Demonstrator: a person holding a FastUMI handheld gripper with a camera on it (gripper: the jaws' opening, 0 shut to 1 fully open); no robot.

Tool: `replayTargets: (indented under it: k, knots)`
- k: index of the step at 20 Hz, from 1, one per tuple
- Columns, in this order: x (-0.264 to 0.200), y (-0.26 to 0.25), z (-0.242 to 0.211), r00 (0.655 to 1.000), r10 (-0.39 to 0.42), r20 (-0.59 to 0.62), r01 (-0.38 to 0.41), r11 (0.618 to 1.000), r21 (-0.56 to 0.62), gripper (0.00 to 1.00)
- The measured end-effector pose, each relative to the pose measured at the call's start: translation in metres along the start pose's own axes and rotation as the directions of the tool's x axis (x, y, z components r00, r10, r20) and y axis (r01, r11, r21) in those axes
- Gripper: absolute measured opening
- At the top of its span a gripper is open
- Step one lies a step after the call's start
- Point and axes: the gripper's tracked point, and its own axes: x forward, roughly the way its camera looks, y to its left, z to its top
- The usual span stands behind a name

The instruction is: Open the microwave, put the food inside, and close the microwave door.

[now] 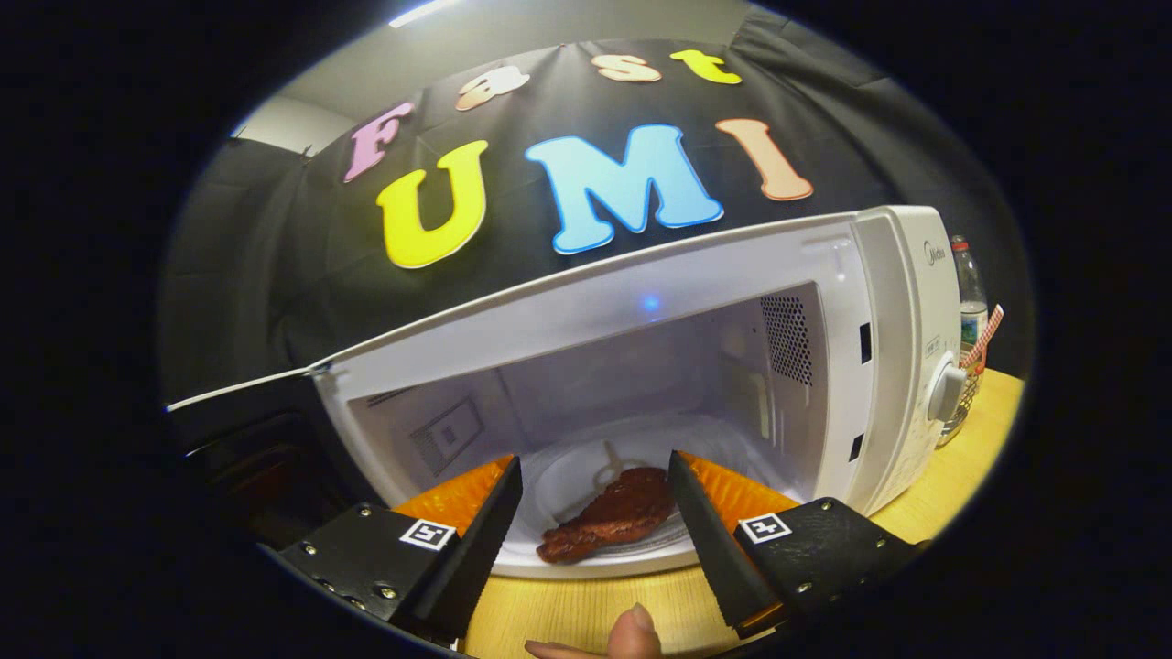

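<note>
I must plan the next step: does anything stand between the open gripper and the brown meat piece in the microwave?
Nothing visible does. The brown meat piece lies on the microwave's glass turntable, beyond the open gripper.

The gripper [595, 471] has two tapering fingers with serrated inner edges. Black textured mounts carry silver screws and square black-and-white markers. A bare fingertip [632, 633] shows beneath.

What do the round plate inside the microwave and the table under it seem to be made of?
The round plate looks like clear glass: it is see-through and glossy, with the food lying on it between the open gripper fingers. The table looks like light wood or wood-look laminate: pale, matte, with fine grain lines.
</note>
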Motion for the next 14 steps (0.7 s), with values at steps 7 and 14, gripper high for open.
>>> replayTargets:
  k: [7,14]
  knots:
    - [-0.13,0.048,0.016,0.944,0.319,-0.082,-0.325,0.942,-0.079,0.97]
    - [-0.262,0.111,0.057,0.837,0.547,0.025,-0.531,0.822,-0.204,0.97]
